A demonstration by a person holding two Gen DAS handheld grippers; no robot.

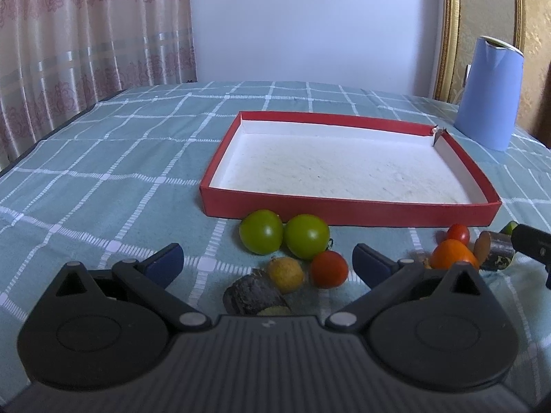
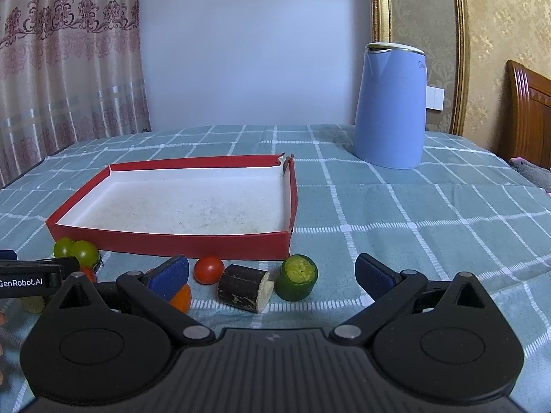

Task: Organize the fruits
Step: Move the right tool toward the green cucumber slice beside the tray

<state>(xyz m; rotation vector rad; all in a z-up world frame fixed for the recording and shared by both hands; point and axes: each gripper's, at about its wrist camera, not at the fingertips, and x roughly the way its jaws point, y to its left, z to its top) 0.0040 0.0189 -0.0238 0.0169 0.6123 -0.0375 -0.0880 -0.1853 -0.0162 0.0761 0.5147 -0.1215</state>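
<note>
A shallow red box (image 1: 347,211) with a white floor lies open and holds nothing; it also shows in the right wrist view (image 2: 172,242). In front of it lie two green tomatoes (image 1: 284,235), a yellow fruit (image 1: 285,274), a red tomato (image 1: 329,269), a dark cane piece (image 1: 251,296), an orange fruit (image 1: 453,254) and a small red tomato (image 1: 458,234). My left gripper (image 1: 268,263) is open and empty just above them. My right gripper (image 2: 272,273) is open and empty above a red tomato (image 2: 208,269), a dark cane piece (image 2: 244,287) and a green cucumber chunk (image 2: 298,277).
A blue kettle (image 2: 391,106) stands behind the box at the right; it also shows in the left wrist view (image 1: 489,93). The table carries a teal checked cloth (image 2: 413,206). Curtains hang at the left, a wooden headboard (image 2: 528,110) at the far right.
</note>
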